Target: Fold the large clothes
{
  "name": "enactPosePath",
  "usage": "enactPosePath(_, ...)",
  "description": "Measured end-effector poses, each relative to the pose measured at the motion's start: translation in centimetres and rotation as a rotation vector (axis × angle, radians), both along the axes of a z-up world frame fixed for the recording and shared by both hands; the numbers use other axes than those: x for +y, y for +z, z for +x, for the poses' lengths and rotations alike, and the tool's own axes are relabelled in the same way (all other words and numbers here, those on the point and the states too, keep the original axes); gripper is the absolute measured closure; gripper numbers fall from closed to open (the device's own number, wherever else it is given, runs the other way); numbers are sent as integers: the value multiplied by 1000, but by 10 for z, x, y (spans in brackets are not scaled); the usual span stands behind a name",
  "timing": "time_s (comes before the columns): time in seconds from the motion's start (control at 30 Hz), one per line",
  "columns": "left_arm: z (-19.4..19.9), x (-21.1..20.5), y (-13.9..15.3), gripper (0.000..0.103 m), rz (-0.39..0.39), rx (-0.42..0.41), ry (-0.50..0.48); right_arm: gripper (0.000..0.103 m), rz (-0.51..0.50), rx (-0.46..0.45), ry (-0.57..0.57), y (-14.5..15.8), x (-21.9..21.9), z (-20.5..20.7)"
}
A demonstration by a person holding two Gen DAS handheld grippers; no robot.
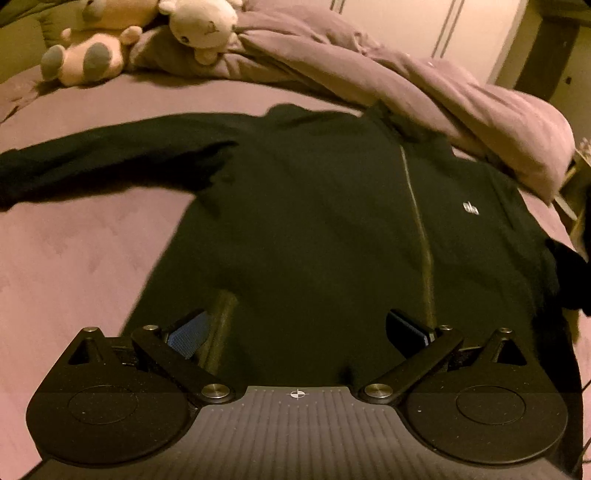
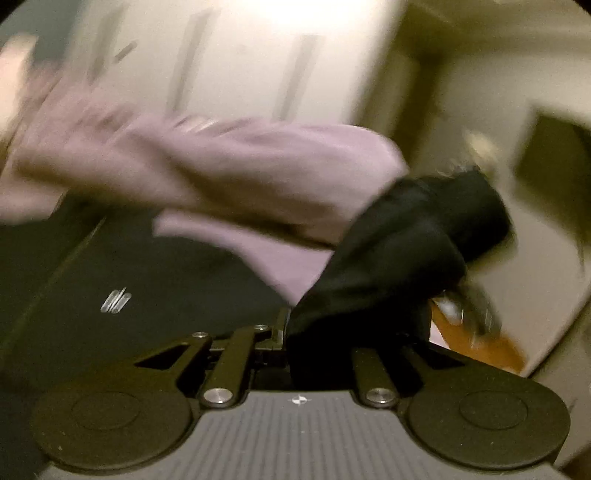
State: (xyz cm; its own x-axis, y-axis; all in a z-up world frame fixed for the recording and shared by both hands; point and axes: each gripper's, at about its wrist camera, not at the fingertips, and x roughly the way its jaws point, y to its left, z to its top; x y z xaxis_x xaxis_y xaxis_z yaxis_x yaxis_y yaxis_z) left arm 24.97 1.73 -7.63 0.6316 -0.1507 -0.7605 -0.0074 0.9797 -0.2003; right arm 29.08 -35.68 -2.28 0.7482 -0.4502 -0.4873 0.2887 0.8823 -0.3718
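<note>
- Left wrist view has the black zip jacket [image 1: 314,221] lying front-up on the pink bed sheet [image 1: 74,277], zipper [image 1: 417,206] running up the middle, one sleeve [image 1: 92,162] stretched out flat to the side.
- Other sleeve [image 2: 406,251] is bunched up in the right gripper [image 2: 317,332], raised off the bed near the edge, with the rumpled pink duvet [image 2: 221,162] behind it.
- Looks to me like the step is folding that sleeve in across the chest, so I'd carry it low and straight toward the zipper line, lay it flat along the body, and only let go once the cuff is down. Otherwise it flops and wrinkles.
- Right view is pretty blurry, so it's probably mid-swing; I can't tell exactly which part of the sleeve is pinched.
- Right claw: fingers pulled in tight, clamped on the black fabric, which covers the tips.
- Left gripper [image 1: 299,332]: fingers spread wide, nothing between them, hovering over the hem area. Whether it touches the cloth, I can't tell.
- Stuffed animals [image 1: 147,33] sit up at the head of the bed, well clear.
</note>
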Motion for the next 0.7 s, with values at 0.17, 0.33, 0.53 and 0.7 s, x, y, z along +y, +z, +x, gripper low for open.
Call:
enactPosePath(0.17,19,3,5,0,0,-19,-3,69,-277,269,178,-76,90,17)
enactPosePath(0.33,40,-14,4,0,-61,-4,-48,61,-341,298,286,-85,108,-6)
enactPosePath(0.53,76,-60,10,0,-198,-29,-162,59,351,168,178,-22,24,-52)
enactPosePath(0.7,139,-115,-5,0,-392,42,-267,59,774,46,33,-28,-47,-92)
